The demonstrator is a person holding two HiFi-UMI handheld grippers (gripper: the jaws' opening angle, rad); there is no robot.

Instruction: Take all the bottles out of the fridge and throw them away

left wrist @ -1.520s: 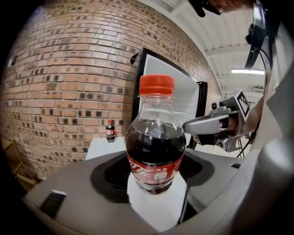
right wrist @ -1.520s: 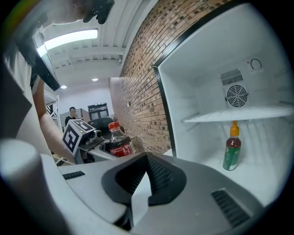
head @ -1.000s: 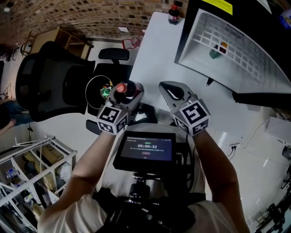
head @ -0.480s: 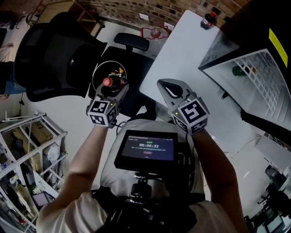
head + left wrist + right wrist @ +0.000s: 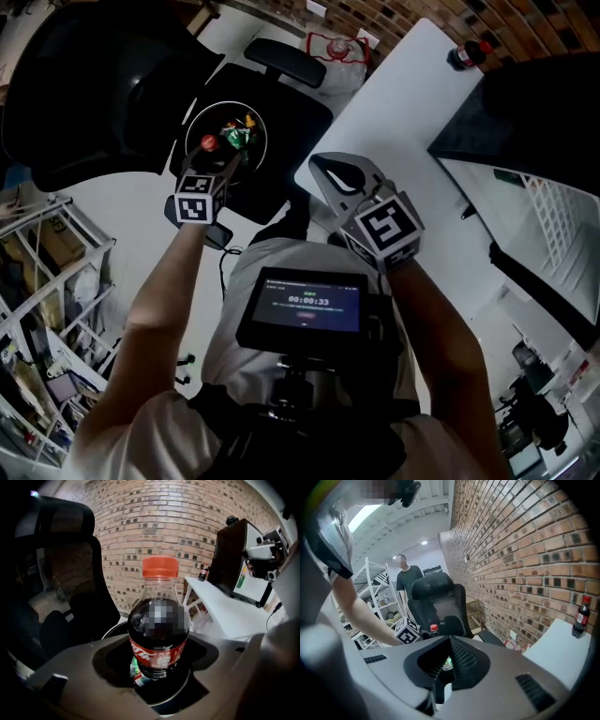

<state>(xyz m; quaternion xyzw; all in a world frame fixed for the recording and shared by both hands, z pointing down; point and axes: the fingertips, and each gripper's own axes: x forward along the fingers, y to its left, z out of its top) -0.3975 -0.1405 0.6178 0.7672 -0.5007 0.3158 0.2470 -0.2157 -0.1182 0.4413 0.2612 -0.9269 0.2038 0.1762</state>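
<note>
Cola bottle (image 5: pixel 208 143), dark plastic with a red cap, is clamped in the left gripper (image 5: pixel 217 161) in the head view. It hangs over a round black bin with a pale rim (image 5: pixel 190 127), which has coloured litter inside and stands on the floor to the left of a white table (image 5: pixel 394 103). The right gripper (image 5: pixel 323 171) hovers at the table's near edge. A second red-capped bottle (image 5: pixel 466 54) stands at the table's far end, beside the black fridge (image 5: pixel 534 103).

Left gripper view: the jaws press on both sides of the bottle's lower body (image 5: pixel 159 630), just below its red label, with the cap pointing up. The bin's rim (image 5: pixel 176 698) shows directly beneath. A brick wall (image 5: pixel 154 522) fills the far side, with a black office chair (image 5: pixel 61 597) on the left.

Right gripper view: the right gripper's jaws (image 5: pixel 449 658) are pressed together with nothing between them. Beyond them, the held bottle's cap (image 5: pixel 434 628) shows.
</note>
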